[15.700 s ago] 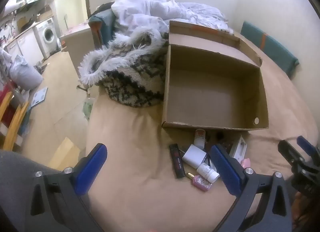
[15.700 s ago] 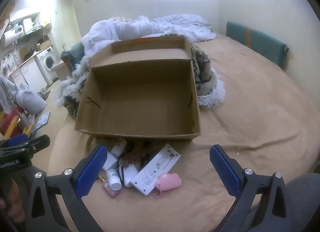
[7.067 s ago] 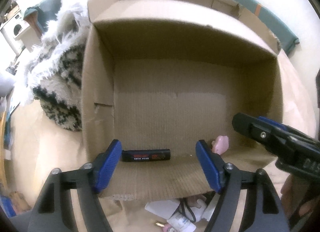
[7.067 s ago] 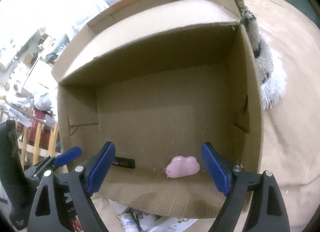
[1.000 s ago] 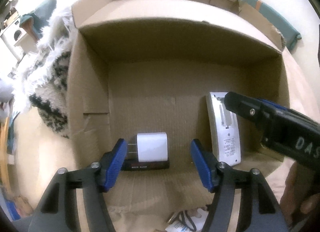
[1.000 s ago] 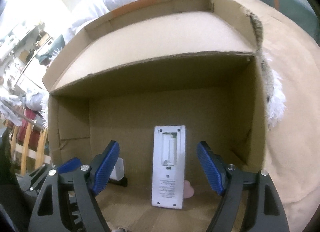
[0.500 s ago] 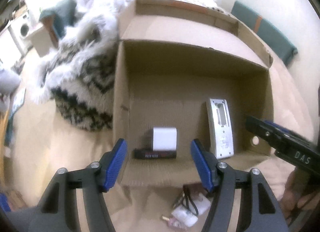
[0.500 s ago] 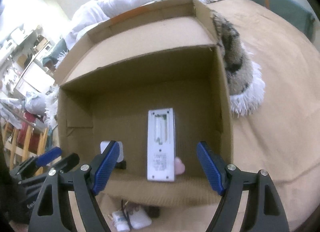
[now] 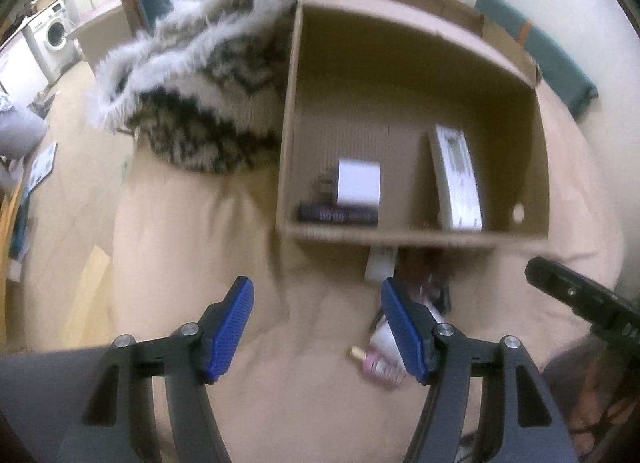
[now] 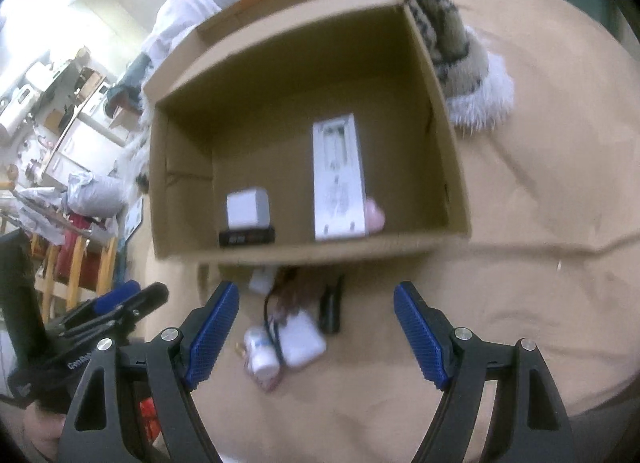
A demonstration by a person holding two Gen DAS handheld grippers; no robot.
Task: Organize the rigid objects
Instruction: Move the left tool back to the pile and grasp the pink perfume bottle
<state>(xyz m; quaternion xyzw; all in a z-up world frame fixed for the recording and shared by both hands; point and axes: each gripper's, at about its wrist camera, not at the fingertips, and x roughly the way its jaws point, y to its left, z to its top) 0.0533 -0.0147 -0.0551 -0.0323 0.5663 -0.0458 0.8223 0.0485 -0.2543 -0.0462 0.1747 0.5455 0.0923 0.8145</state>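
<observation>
- In the cardboard box point(image 10: 448, 167) on the tan bed point(image 10: 540, 223), a white charger point(image 10: 246, 208) touches a black tube point(image 10: 247, 238); a white remote point(image 10: 339, 183) lies alongside, a pink charm point(image 10: 375, 216) at its right edge
- Left tool point(image 9: 318, 329) is spread wide, holding nothing
- Right tool point(image 10: 316, 333) likewise gapes over a white bottle point(image 10: 262, 355), white pack point(image 10: 302, 339) and dark tube point(image 10: 331, 309) lying outside
</observation>
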